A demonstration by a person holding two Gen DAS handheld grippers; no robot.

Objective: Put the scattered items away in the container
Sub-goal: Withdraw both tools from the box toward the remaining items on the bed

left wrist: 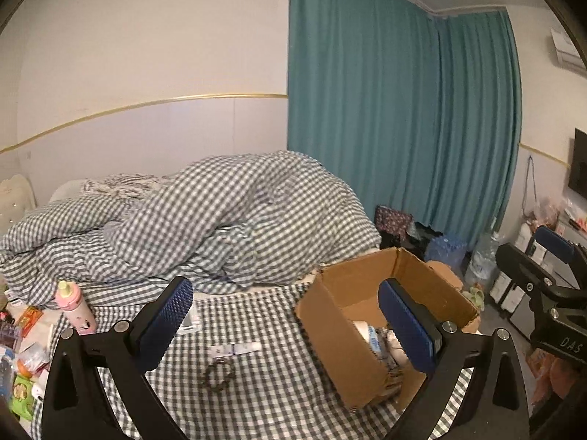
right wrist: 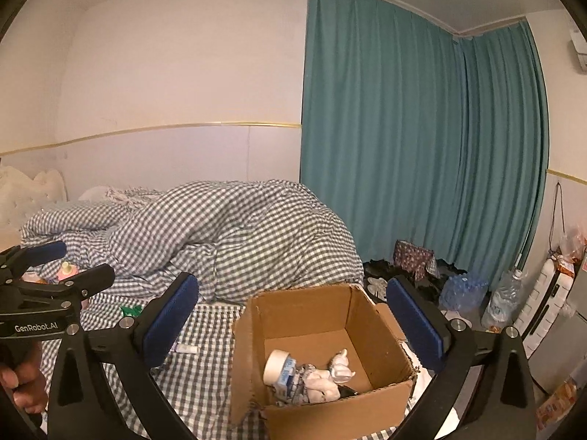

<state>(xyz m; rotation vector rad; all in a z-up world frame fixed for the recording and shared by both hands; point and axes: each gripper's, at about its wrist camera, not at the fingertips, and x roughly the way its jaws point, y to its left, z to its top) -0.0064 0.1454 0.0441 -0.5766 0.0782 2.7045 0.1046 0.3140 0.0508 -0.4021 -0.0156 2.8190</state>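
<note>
Cardboard box [right wrist: 323, 359], flaps up and open at the top, set on a grey-and-white checked bedsheet [left wrist: 264, 385] near the foot of a bed. Inside, toward the near wall: a roll of tape [right wrist: 276, 366], a small blue-and-white carton [right wrist: 288, 377] and a pale soft toy [right wrist: 332, 377], all lying together in a heap. Outside on the sheet, well left of the box: a dark beaded bracelet [left wrist: 218, 376], a slim white tube [left wrist: 236, 349] just behind it, and a pink bottle with a pale yellow-green cap [left wrist: 73, 306] standing upright near snack packets [left wrist: 25, 366] at the left edge. Right gripper [right wrist: 293, 315] poised above the box, jaws spread wide with nothing between them, blue pads either side of the opening. Left gripper [left wrist: 290, 324] likewise spread apart and empty, one pad over the sheet, the other in front of the box's interior. Part of a hand [right wrist: 22, 377] visible on the left gripper's handle in the right wrist view. Behind: a rumpled checked duvet [left wrist: 205, 216], teal curtains [left wrist: 396, 110] and water bottles [right wrist: 502, 297] on the floor.
</note>
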